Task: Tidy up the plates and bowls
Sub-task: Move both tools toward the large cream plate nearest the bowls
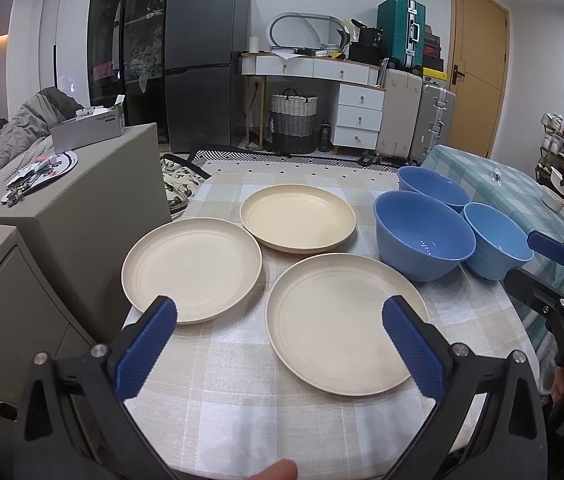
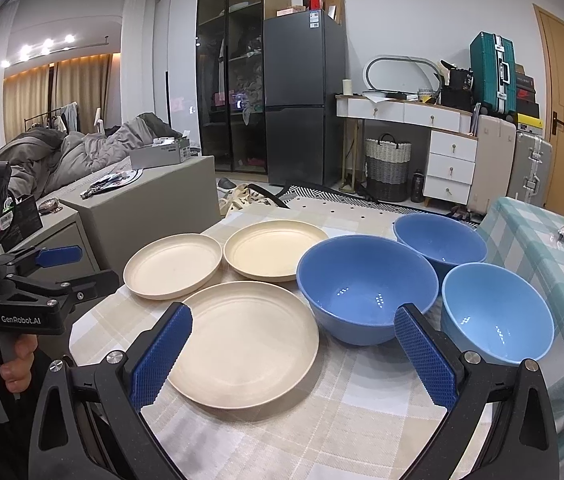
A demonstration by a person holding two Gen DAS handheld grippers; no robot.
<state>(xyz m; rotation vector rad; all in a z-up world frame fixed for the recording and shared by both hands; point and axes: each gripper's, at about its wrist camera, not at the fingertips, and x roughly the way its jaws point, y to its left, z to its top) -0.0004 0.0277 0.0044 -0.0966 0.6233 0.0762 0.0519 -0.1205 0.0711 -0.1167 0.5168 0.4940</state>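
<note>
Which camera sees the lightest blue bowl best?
The right wrist view: the lightest blue bowl sits close and whole, its inside showing. In the left wrist view the same bowl is farther off, partly hidden behind another bowl and the right gripper.

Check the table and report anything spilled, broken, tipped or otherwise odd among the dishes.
Nothing stands out. Three cream plates lie flat and three blue bowls stand upright on the checked cloth, all empty; no chips or spills show.
</note>
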